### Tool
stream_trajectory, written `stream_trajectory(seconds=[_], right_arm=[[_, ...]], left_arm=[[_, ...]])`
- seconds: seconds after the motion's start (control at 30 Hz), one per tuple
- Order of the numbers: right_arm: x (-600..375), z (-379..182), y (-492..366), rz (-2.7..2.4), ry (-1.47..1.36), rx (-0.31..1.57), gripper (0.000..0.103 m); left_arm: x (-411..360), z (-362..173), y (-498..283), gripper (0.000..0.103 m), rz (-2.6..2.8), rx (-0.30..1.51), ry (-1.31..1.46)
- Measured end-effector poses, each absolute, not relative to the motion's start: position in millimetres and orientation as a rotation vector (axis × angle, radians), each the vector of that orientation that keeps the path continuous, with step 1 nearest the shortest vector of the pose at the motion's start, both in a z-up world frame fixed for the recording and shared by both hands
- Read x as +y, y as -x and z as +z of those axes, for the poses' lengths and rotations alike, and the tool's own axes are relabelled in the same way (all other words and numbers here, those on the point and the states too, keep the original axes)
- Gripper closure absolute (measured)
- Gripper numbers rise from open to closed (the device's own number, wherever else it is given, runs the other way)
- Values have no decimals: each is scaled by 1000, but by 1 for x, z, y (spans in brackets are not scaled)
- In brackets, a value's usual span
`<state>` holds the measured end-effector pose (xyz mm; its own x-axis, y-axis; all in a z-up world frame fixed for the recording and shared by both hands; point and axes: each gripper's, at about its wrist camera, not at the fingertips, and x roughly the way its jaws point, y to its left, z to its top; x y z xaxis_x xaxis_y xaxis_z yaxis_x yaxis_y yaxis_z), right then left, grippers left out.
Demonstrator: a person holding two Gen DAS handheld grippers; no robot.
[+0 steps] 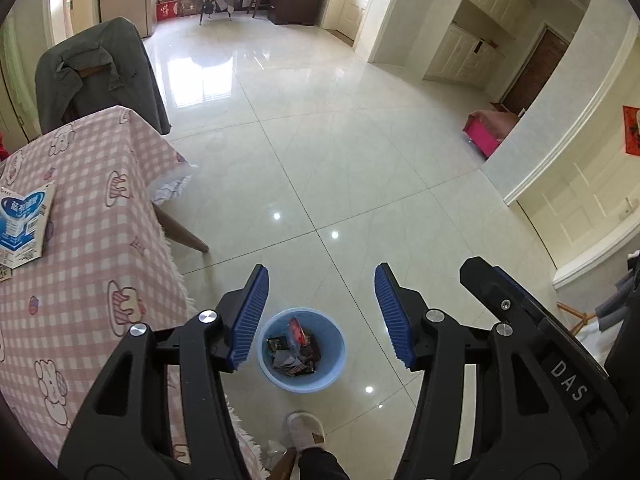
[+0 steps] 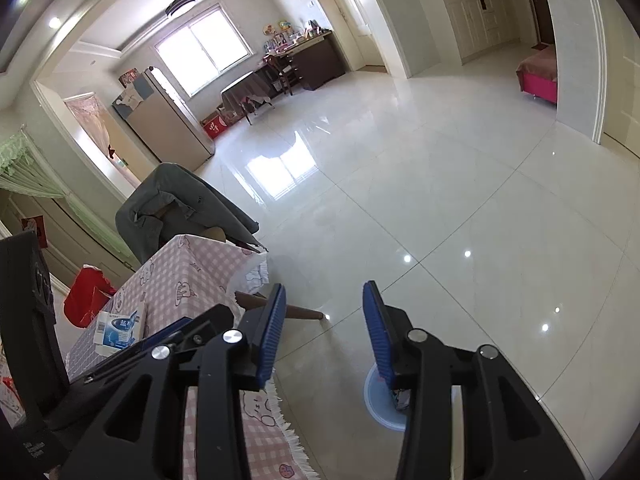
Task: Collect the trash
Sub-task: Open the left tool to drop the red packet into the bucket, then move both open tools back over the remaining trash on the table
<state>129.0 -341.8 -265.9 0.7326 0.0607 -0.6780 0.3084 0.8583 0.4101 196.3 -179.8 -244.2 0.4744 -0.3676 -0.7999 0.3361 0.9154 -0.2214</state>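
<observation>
Left gripper [image 1: 322, 276] & right gripper [image 2: 324, 294] are held apart-jawed, nothing between pads. Blue bin [image 1: 301, 350] w/ wrappers is seen on tile floor [image 1: 360, 152], just beside pink-checked table [image 1: 100, 240]. A blue-white carton [image 1: 24, 224] is left on tablecloth; slipper [image 1: 306, 430] near bin.

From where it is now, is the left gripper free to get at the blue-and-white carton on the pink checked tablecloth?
Probably yes: the left gripper is open and empty, and the blue-and-white carton lies uncovered on the pink checked tablecloth.
</observation>
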Motion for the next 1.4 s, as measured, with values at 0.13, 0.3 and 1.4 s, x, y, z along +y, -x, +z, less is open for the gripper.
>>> stream_trajectory(seconds=[0.13, 0.3, 1.4], right_arm=[[-325, -262, -136, -106, -517, 749, 63], [-285, -256, -153, -20, -489, 755, 62], [44, -283, -272, 510, -20, 839, 54]], left_arm=[[-161, -239, -198, 46, -390, 976, 42], [-123, -230, -201, 46, -307, 951, 56], [221, -267, -209, 40, 302, 934, 444]])
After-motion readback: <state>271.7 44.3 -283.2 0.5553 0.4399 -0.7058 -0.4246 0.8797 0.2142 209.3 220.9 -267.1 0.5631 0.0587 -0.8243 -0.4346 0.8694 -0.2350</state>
